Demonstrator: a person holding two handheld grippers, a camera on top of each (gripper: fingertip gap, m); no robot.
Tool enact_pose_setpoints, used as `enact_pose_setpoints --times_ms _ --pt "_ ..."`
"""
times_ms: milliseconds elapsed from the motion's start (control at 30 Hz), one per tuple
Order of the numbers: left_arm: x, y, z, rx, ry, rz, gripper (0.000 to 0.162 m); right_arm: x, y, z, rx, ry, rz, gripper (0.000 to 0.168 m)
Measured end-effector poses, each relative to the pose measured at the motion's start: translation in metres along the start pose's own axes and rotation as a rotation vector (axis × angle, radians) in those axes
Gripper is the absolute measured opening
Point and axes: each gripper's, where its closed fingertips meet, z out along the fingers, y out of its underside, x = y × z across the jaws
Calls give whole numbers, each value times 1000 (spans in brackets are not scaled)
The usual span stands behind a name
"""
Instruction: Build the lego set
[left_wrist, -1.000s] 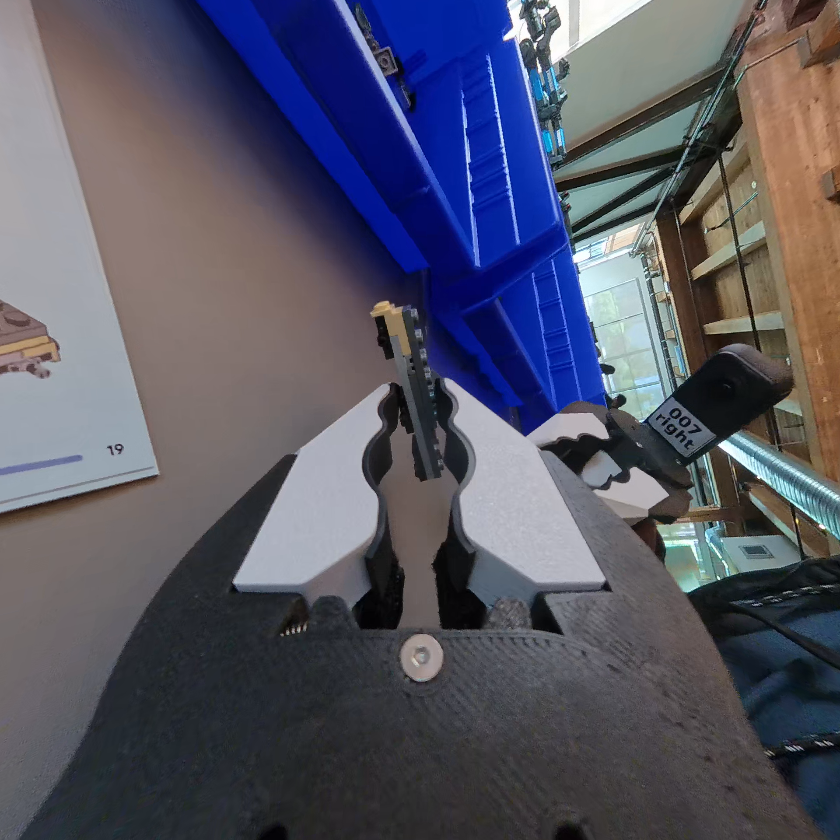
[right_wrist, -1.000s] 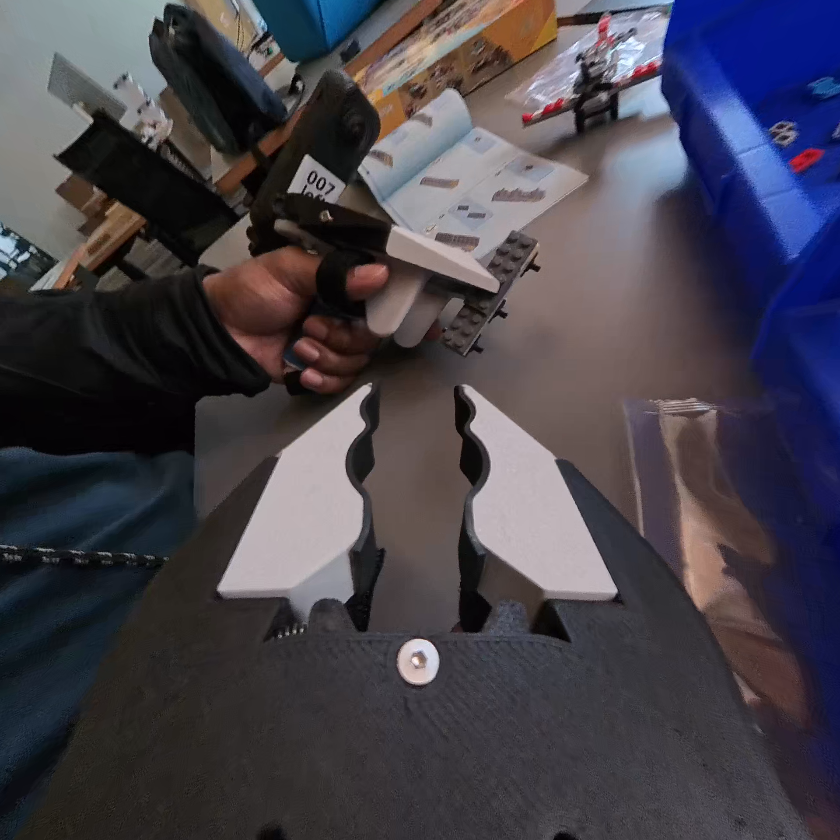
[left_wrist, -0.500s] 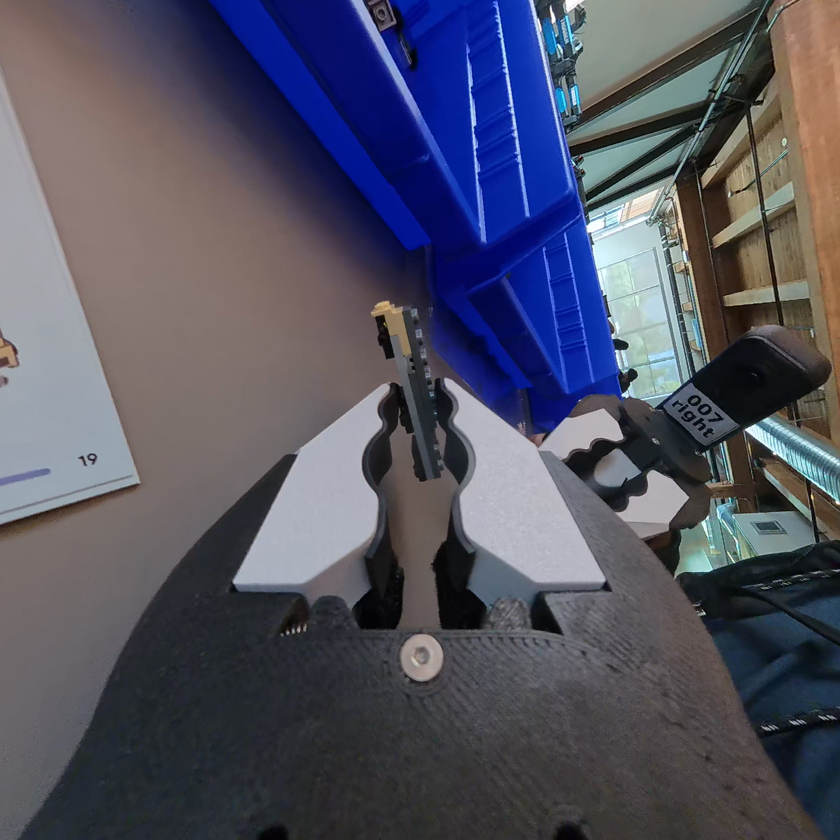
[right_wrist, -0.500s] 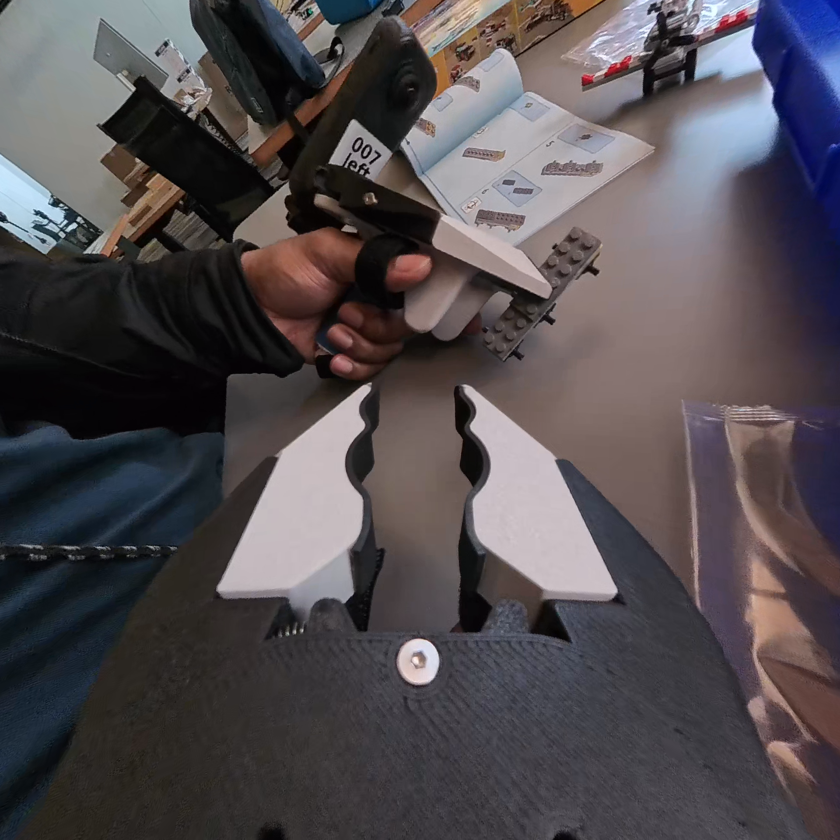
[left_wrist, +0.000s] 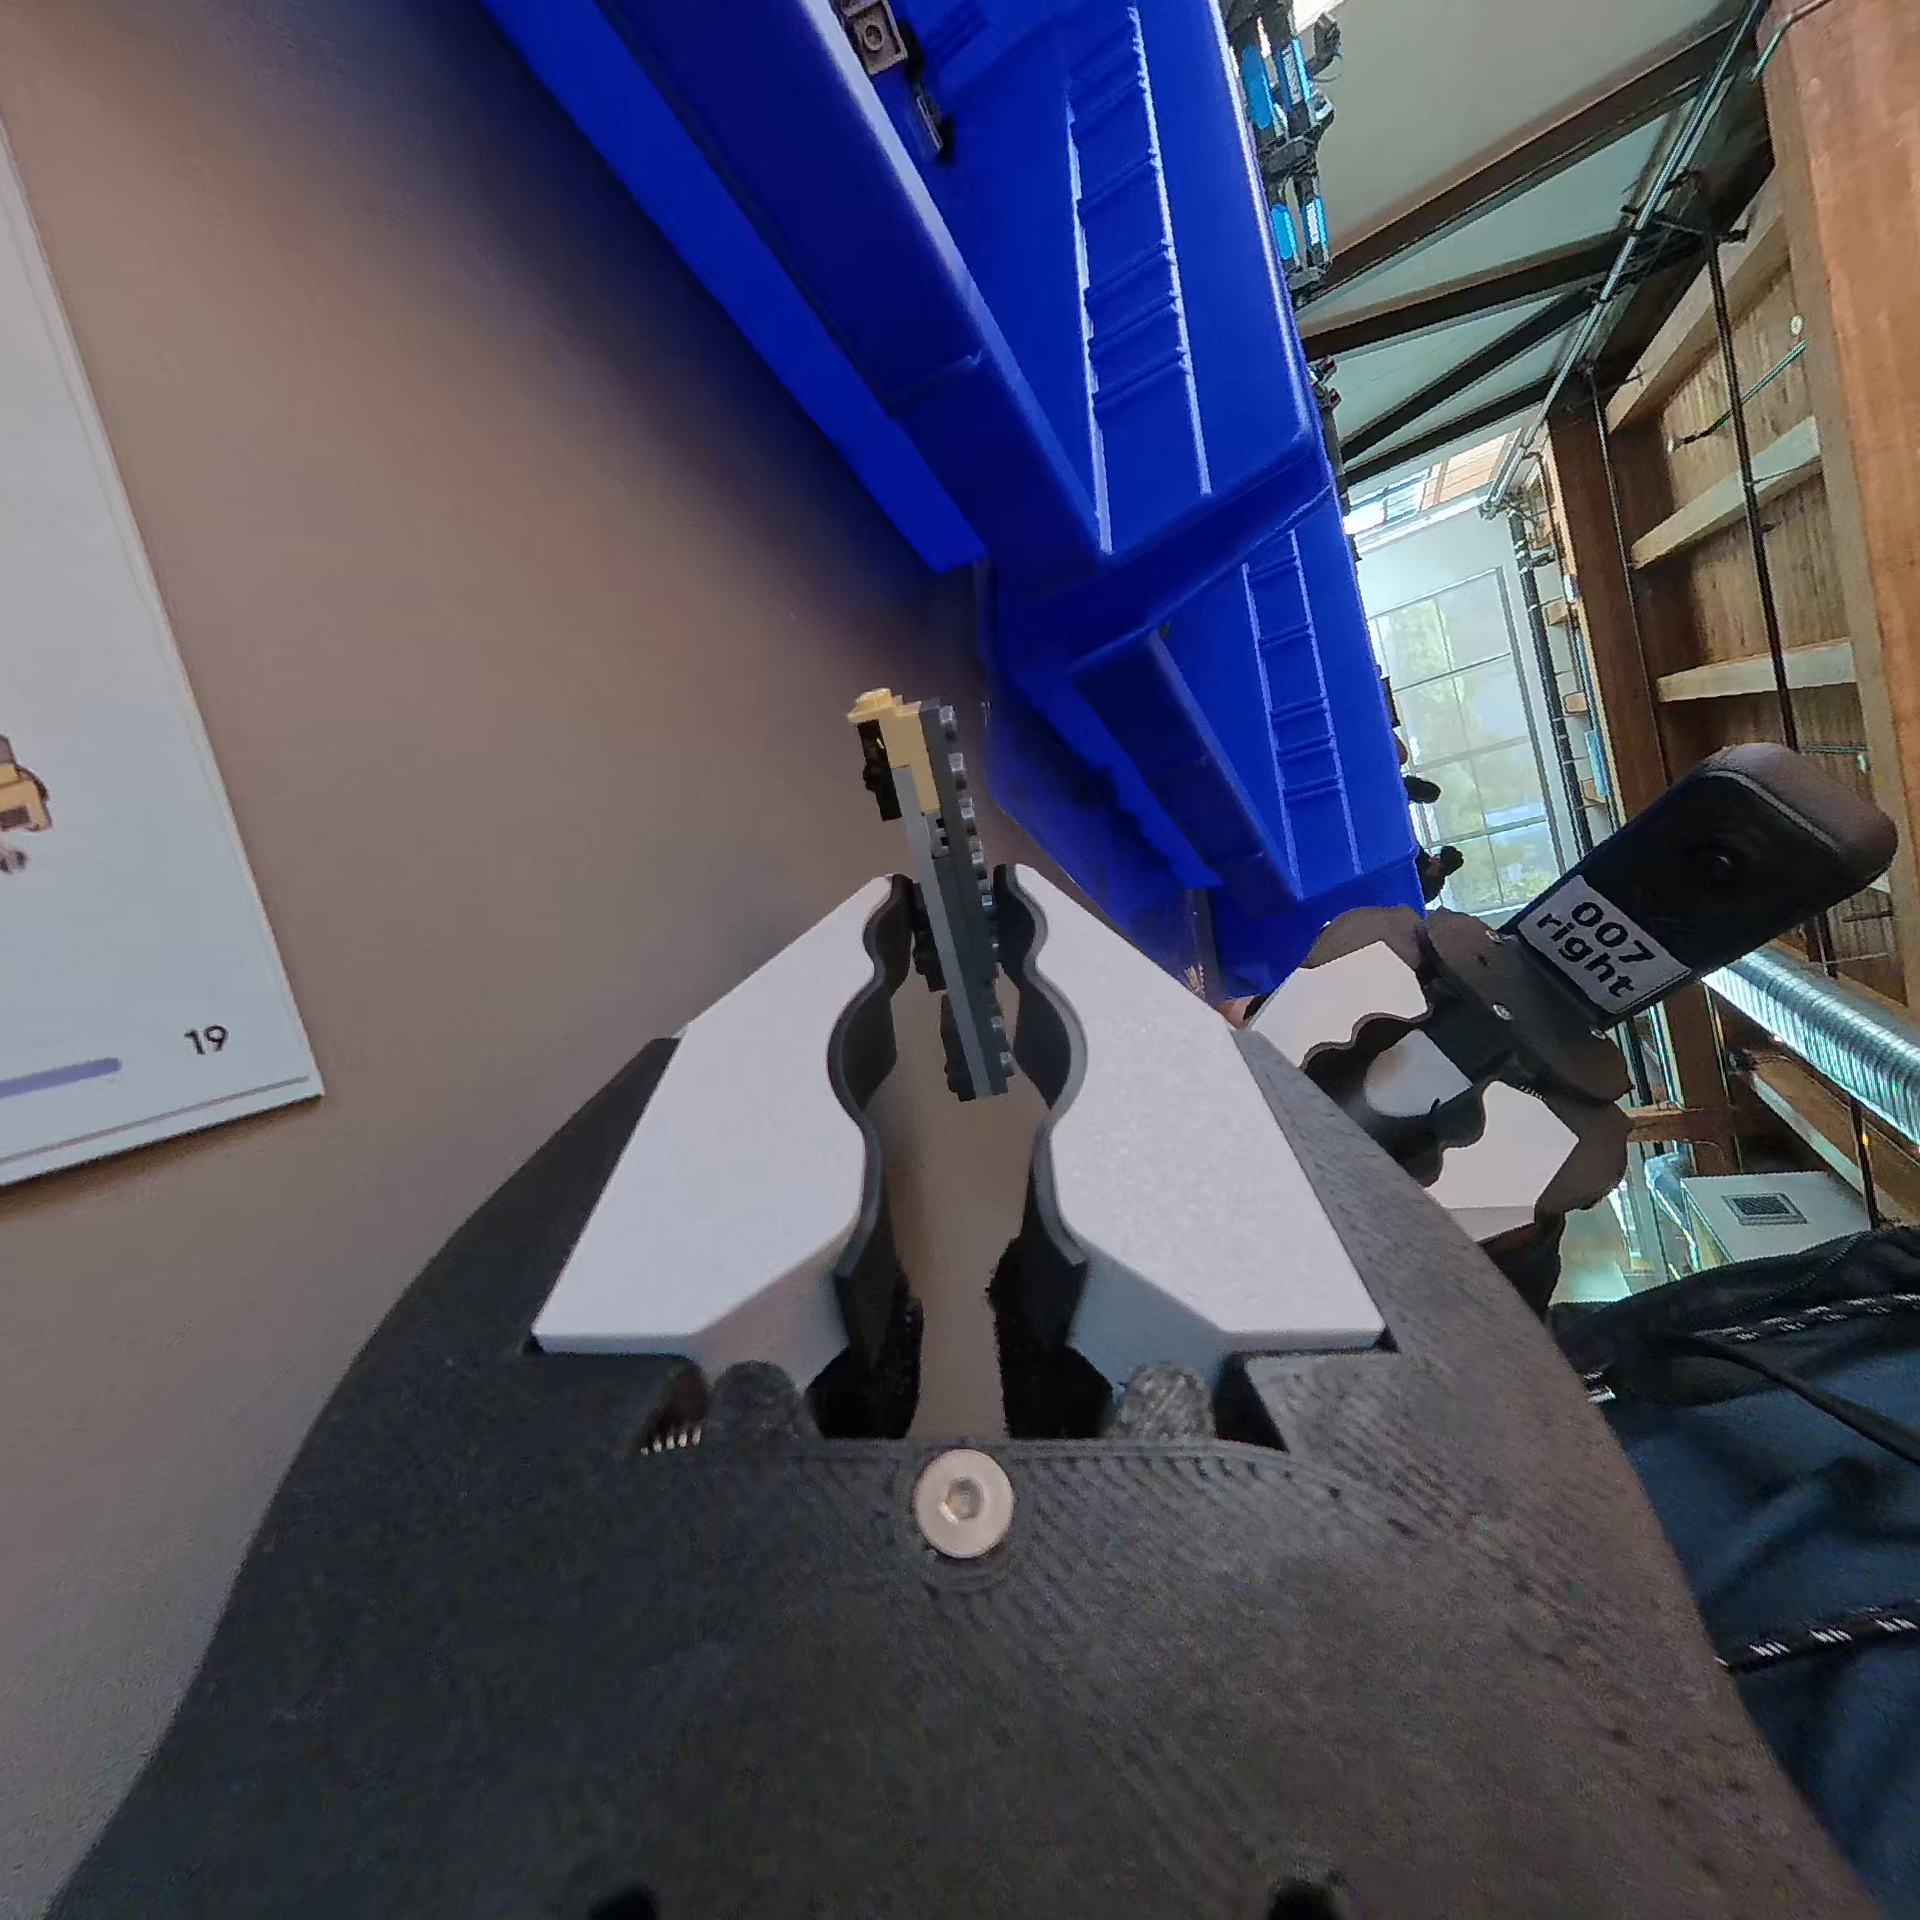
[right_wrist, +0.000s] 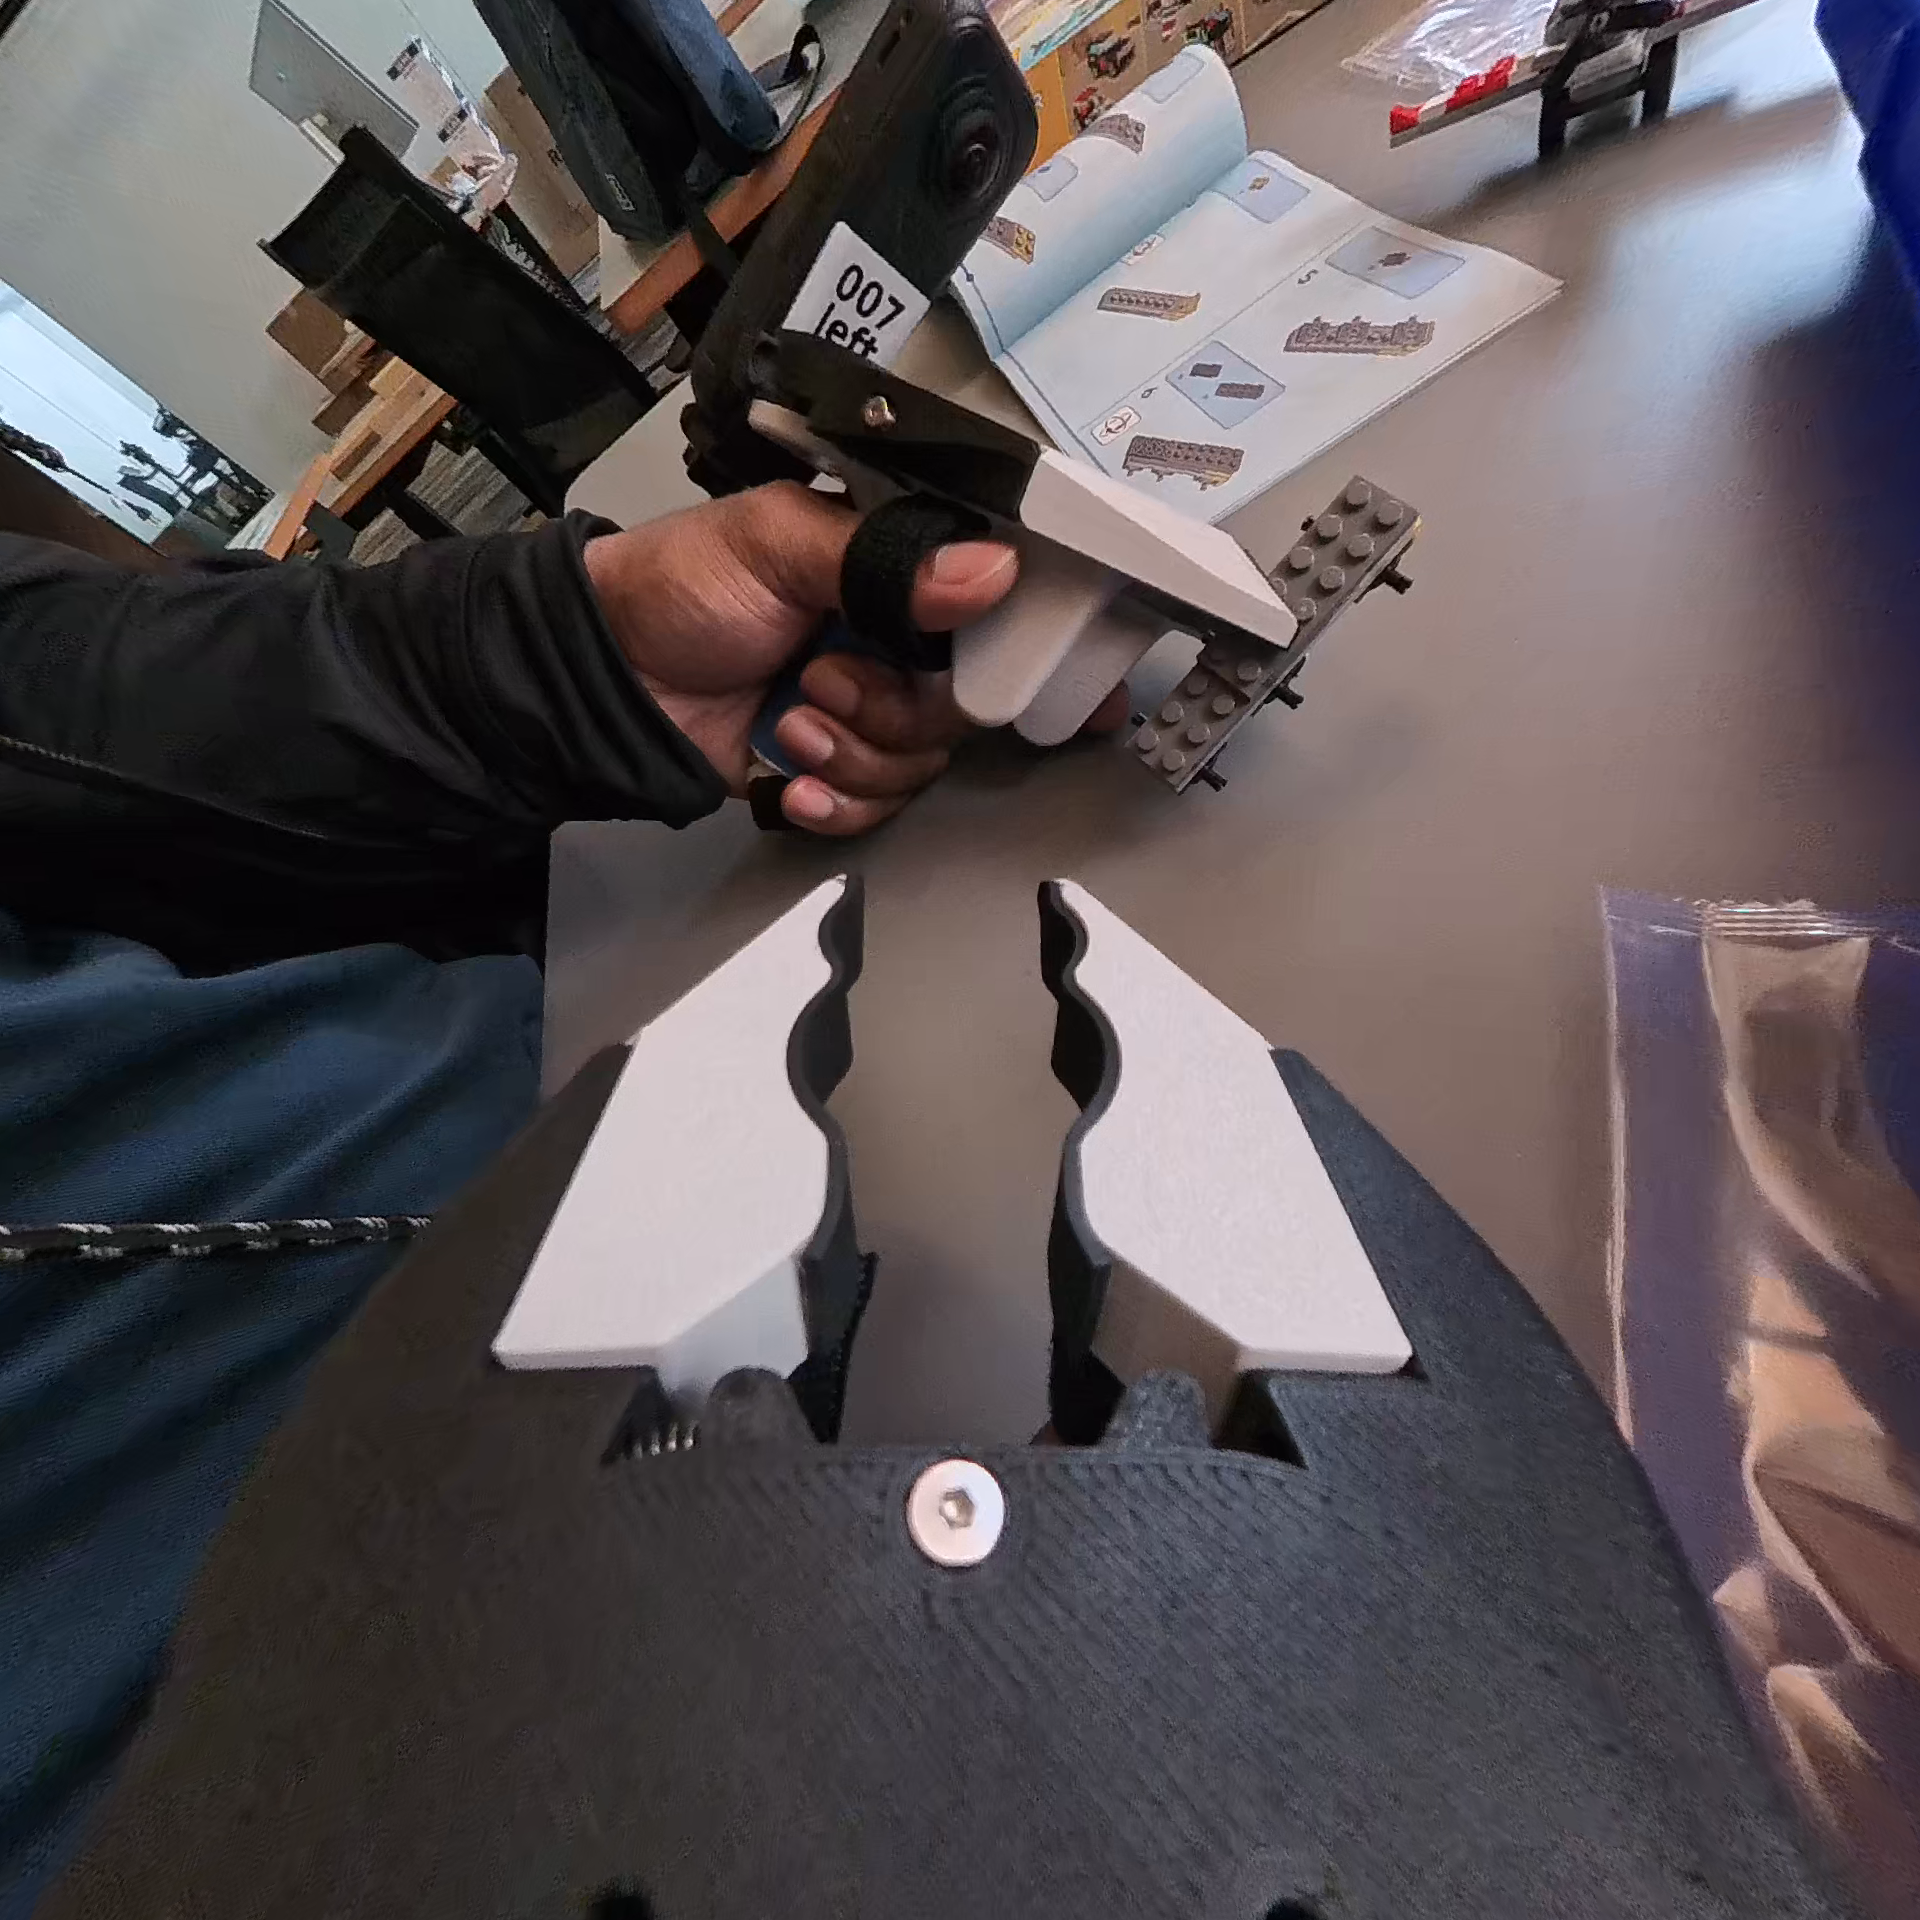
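Observation:
My left gripper (left_wrist: 954, 902) is shut on a long dark grey lego plate (left_wrist: 961, 940) with a tan piece at its far end, held edge-on just above the brown table. In the right wrist view the same left gripper (right_wrist: 1242, 634) holds the studded plate (right_wrist: 1288, 623) by its middle, one end tilted down near the table. My right gripper (right_wrist: 951, 899) is open and empty, low over the table in front of the person's hand (right_wrist: 790, 634). It also shows in the left wrist view (left_wrist: 1382, 1049), off to the right.
An open instruction booklet (right_wrist: 1247, 312) lies beyond the plate; one page (left_wrist: 94, 831) shows in the left wrist view. Blue parts bins (left_wrist: 1039, 312) line the table's side. A clear plastic bag (right_wrist: 1766, 1195) lies at right. A red and black lego model (right_wrist: 1558, 62) stands far back.
My right gripper has drawn back from the blue bins and turned toward the left gripper and the booklet. The left gripper still holds the plate and has shifted slightly.

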Motion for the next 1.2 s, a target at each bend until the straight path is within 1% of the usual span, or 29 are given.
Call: enact_pose_setpoints --times_ms 300,567,900,1200 --pt "0 0 -1 1 7 -3 15 0 4 4 -30 14 -14 34" --pt "-1 4 4 -50 11 -26 15 4 13 4 -91 76 -67 34" --pt "-2 3 5 -54 11 -38 15 -9 27 7 -178 39 -119 35" --pt "-3 3 5 -56 17 -49 15 -13 28 0 -172 1 -89 35"
